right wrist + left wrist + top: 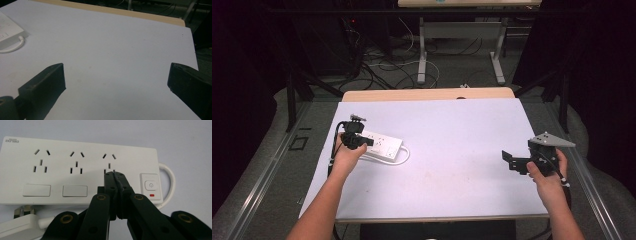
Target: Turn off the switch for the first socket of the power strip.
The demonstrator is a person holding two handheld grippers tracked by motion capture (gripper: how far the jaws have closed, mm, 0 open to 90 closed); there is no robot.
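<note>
- While we hold both tools over the white tabletop (452,150), the left tongs (114,174) are clenched tight, their two black jaws pressed together with nothing between them.
- In the left gripper view the clenched tips sit at the lower slots of the third socket on the white power strip (75,170), just left of its power switch (149,185); we cannot tell whether they touch the strip's face.
- A small red light (151,195) shows just under that switch, near the right end of the strip.
- Two blank rectangular covers (36,190) lie along the strip's lower edge, at the left of that frame.
- A white plug (20,223) with metal pins lies in the lower left corner of the same frame, just beside the strip.
- From the high view, the power strip (382,145) lies left of centre on the tabletop, its white cord (399,157) looping at its right end.
- Our left hand (348,156) holds its tool at the strip's left end.
- The right tongs (508,159) are released, jaws spread wide, at the right of the high view, well apart from the strip.
- In the right gripper view the jaws stand apart over bare tabletop (120,50), with a corner of the strip (8,32) at the upper left.
</note>
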